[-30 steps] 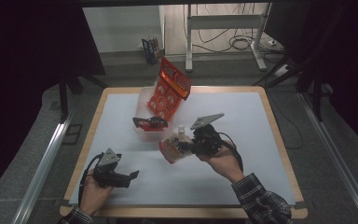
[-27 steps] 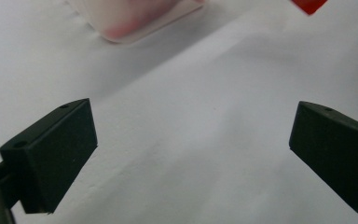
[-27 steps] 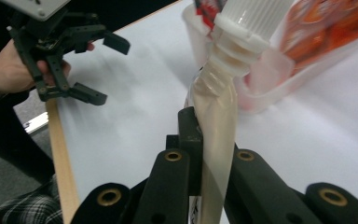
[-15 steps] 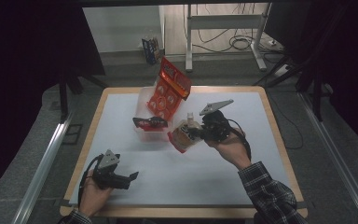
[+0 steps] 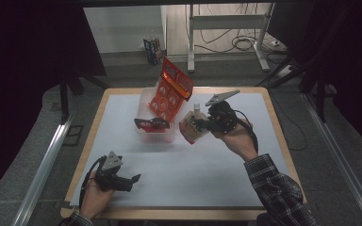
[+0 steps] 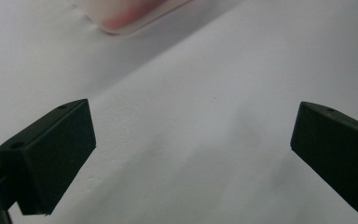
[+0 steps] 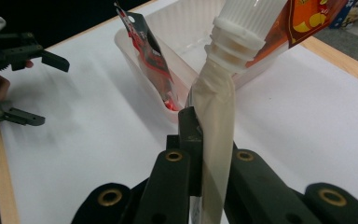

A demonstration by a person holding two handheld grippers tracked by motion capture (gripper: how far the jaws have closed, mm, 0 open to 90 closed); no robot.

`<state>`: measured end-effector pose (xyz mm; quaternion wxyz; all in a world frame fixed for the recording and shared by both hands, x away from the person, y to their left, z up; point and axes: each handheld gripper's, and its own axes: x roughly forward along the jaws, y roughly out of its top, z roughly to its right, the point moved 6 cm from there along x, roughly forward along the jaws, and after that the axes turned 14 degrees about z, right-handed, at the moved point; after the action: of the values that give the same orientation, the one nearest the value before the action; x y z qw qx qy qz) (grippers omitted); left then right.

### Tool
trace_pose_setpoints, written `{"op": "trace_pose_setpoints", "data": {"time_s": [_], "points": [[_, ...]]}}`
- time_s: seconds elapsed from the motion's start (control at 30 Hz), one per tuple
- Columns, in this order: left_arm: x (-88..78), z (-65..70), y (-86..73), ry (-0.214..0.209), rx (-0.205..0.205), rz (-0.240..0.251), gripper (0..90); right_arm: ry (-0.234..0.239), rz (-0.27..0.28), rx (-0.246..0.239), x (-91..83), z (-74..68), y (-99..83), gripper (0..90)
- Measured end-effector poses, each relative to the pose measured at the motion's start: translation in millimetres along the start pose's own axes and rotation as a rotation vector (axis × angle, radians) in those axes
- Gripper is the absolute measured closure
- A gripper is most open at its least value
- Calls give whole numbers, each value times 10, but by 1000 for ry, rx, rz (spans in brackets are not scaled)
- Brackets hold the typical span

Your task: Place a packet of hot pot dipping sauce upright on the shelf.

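While the left tool (image 5: 133,179) rests open on the near-left tabletop (image 5: 202,174), idle, the clear bin (image 5: 156,136) at centre holds red snack packs. Right tool (image 5: 199,126) is clamped on a spouted pouch (image 5: 190,128) lifted just right of the bin, likely for dropping in.

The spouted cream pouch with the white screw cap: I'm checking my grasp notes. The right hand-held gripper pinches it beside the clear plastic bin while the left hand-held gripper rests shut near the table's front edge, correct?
Not quite: the left hand-held gripper is open; the left gripper view shows its jaws wide apart over bare table. The right hand-held gripper does pinch the pouch beside the bin.
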<state>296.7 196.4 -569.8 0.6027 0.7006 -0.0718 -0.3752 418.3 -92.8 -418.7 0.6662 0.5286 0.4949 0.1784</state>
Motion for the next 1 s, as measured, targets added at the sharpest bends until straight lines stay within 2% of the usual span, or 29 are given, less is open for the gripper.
{"op": "trace_pose_setpoints", "data": {"time_s": [0.27, 0.43, 0.6, 0.73, 1.0], "points": [[1, -3, -7, -4, 1, -5, 0, 29, -80, -41, 259, 62, 47, 880], [1, 0, -7, -6, 1, -6, 0, 39, -107, -77, 376, 74, 111, 880], [6, 4, -12, -10, 0, -8, 0, 69, -122, -106, 443, 44, 169, 880], [10, 9, -14, -11, 2, -10, 0, 61, -130, -120, 473, 55, 201, 879], [17, 14, -19, -14, 5, -17, 0, 72, -100, -130, 541, 21, 252, 879]]}}
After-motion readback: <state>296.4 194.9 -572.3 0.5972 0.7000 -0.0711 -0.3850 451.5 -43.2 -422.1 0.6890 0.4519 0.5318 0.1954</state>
